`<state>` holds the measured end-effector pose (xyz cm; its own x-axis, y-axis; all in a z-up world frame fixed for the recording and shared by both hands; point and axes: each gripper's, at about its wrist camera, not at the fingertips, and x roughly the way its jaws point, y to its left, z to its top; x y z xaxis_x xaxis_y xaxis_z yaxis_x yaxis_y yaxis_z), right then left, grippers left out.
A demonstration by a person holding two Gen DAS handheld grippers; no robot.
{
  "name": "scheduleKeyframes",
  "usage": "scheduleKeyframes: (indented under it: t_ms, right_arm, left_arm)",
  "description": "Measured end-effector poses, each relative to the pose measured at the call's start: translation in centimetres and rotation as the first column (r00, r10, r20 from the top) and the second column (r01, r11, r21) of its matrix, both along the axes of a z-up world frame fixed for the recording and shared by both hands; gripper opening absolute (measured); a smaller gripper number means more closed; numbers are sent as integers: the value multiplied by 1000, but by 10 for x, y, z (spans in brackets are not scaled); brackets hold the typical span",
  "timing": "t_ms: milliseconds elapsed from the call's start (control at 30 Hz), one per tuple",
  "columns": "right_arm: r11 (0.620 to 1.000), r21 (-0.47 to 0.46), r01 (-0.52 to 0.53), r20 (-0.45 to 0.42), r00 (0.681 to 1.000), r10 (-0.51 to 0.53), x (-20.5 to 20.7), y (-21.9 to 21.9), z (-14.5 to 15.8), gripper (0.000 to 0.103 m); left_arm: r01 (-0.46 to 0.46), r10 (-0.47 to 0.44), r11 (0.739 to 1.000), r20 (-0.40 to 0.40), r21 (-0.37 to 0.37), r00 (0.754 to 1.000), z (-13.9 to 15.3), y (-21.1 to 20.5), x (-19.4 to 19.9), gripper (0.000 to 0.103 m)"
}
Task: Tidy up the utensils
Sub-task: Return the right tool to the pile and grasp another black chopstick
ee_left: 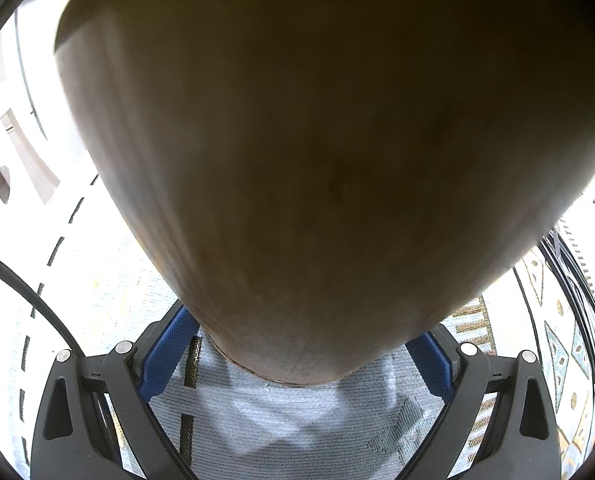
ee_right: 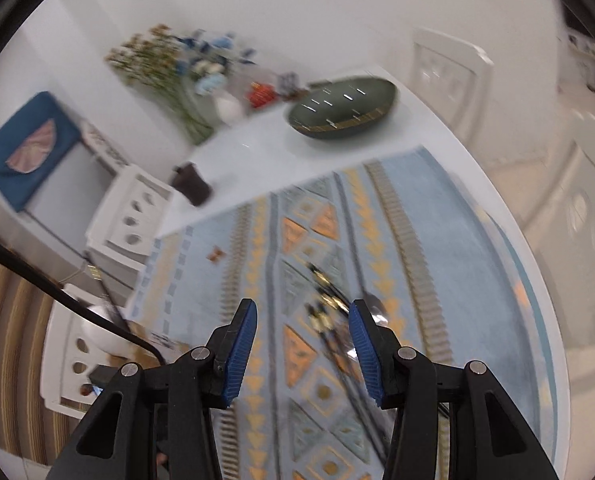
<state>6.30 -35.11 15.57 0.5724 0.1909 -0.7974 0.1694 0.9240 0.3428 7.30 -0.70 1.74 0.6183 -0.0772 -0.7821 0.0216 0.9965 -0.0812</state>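
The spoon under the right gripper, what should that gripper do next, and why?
Probably ease the right gripper down toward the spoon and centre on it. Its jaws are open with nothing between them, and the spoon lies on the patterned cloth beside the right-hand finger, not between the pads.

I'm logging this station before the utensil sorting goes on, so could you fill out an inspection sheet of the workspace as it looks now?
Surface: white table with a blue patterned runner.
Job's things: blurred dark and gold utensils and a spoon on the runner; a tan cylindrical holder fills the left view.
Clutter: dark oval dish, flowers, small dark box.
Grippers: left tongs closed on the holder; right tongs open above the utensils, holding nothing.
Cables: black cable at left in the right view.
Surroundings: white chairs, blue cushion.
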Motion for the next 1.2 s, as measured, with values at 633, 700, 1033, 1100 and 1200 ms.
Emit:
scheduleKeyframes:
  t_ms: [633, 700, 1033, 1100, 1200]
  right_arm:
    - [993, -58, -99, -535, 843, 53, -52, -13, -128, 44]
    - [995, -42, -85, -547, 836, 48, -57, -18, -132, 42]
    - [974, -109, -200, -429, 893, 136, -23, 29, -115, 28]
    - [960, -130, -248, -415, 893, 175, -8, 43, -115, 27]
    - [950, -126, -287, -378, 899, 221, 15, 54, -115, 26]
  left_arm:
    - [0, 0, 1000, 0, 1, 1000, -1, -1, 0, 97]
    - [0, 0, 1000, 0, 0, 1000, -1, -2, 0, 97]
    - [0, 0, 1000, 0, 1, 1000, -1, -2, 0, 97]
    - [0, 0, 1000, 0, 1, 1000, -1, -2, 0, 97]
    - [0, 0, 1000, 0, 1, 1000, -1, -2, 0, 97]
